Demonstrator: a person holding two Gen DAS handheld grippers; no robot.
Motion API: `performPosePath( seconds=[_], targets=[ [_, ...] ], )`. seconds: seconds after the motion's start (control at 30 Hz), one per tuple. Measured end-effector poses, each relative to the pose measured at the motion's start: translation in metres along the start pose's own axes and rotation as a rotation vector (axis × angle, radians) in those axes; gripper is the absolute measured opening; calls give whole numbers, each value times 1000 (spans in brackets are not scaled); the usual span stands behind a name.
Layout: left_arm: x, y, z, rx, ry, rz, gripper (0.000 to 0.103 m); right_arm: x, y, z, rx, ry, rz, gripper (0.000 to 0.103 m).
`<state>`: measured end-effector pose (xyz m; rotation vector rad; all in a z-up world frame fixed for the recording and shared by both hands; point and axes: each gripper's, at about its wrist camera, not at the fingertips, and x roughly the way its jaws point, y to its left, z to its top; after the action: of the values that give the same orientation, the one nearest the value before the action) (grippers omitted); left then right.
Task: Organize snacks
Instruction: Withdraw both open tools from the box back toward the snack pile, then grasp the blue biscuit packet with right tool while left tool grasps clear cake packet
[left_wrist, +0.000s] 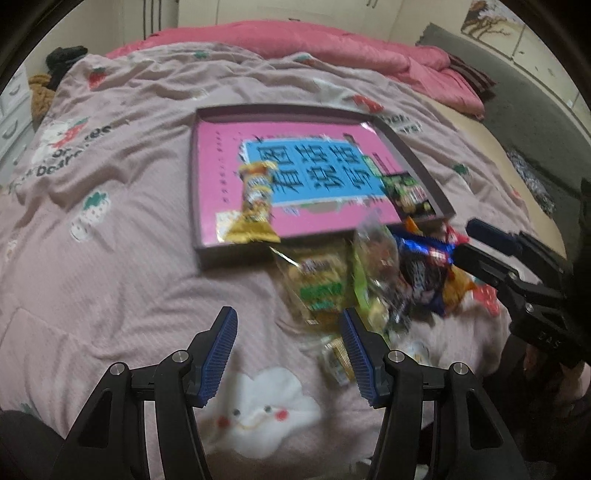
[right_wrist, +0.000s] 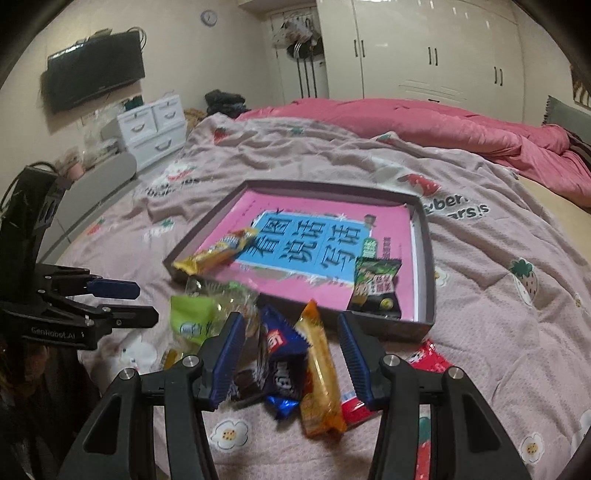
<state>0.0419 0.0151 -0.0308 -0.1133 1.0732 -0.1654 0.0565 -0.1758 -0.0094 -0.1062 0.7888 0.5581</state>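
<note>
On the bed (right_wrist: 480, 266), a shallow tray (right_wrist: 428, 258) holds a yellow packet (right_wrist: 214, 253) at its left and a dark green packet (right_wrist: 375, 286) at its near right. The snack pile (right_wrist: 280, 354) lies just near it. Both the left gripper (left_wrist: 288, 332) and right gripper (right_wrist: 291, 332) stand open, empty.

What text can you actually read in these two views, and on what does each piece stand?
"看图说话写话": blue panel of the pink book lying in the tray.
"GenRobot.AI": body of the left gripper, seen from the right wrist.
"ber..." and "...ars!s": cut-off print on the bedspread.
"...Dearries": partly legible bedspread print.
Snack wrappers, including the blue packet: too blurred to read.
Right gripper: no legible text.
</note>
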Motion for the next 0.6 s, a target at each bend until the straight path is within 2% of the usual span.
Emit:
performPosePath(
  seconds=[0.17,0.3,0.47,0.6],
  targets=[
    [10,-12,-10,27,40,-12,60,11,8,-6,-48,45,4,52],
    [19,-16,-14,23,73,-31,60,12,16,-9,-91,58,16,46],
    [24,-16,-16,12,96,-37,60,10,14,-10,-85,49,39,39],
    [27,-16,-16,6,109,-42,60,13,13,-10,-72,64,57,39]
  ],
)
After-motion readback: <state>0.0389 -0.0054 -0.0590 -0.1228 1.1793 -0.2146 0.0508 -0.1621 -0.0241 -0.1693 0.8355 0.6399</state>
